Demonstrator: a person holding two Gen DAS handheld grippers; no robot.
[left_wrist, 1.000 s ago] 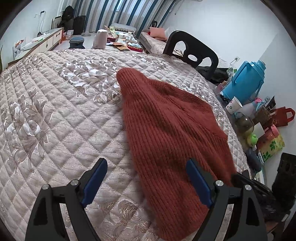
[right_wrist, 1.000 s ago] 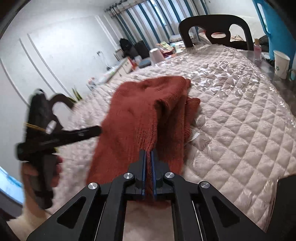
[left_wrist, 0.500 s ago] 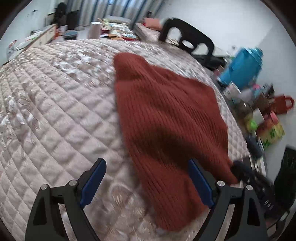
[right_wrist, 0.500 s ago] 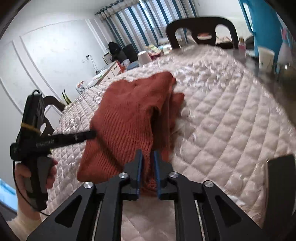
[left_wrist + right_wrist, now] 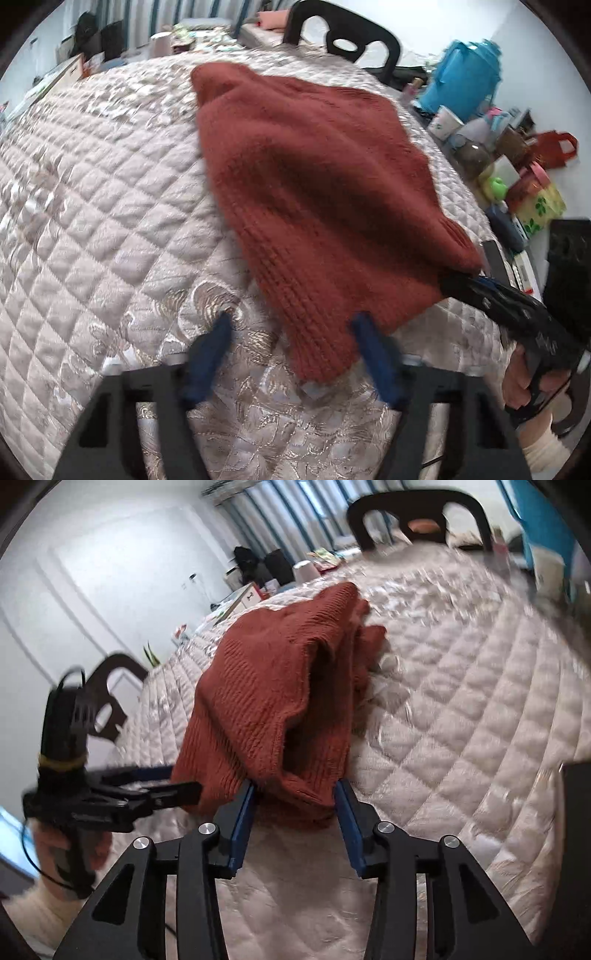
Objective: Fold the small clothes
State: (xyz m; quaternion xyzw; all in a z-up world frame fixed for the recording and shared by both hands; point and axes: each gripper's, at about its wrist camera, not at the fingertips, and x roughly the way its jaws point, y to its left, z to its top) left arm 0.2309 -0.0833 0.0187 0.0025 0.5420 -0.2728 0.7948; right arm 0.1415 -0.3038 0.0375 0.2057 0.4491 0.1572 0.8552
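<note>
— Left gripper (image 5: 291,332) first: how does it stand?

— Partly apart and closing; its blue pads (image 5: 208,354) straddle the near corner of the rust-red knitted sweater (image 5: 314,192), cloth between them, not yet pinched; the view is blurred there.

— Where does the sweater lie?

— On the quilted beige cover (image 5: 92,221) of the desk, spread from its near edge toward the black chair (image 5: 343,37) at the far side; the right half is folded over itself, leaving a thick doubled edge.

— And the right gripper (image 5: 295,812)?

— Narrowly apart, closing slightly; the sweater's folded hem (image 5: 306,794) sits bunched between its blue pads (image 5: 242,819); the cloth reaches both pads, but whether they press on it I cannot tell.

— Further right?

— A blue jug (image 5: 461,81) and a cup (image 5: 445,123) stand among clutter beyond the cover's edge.
</note>
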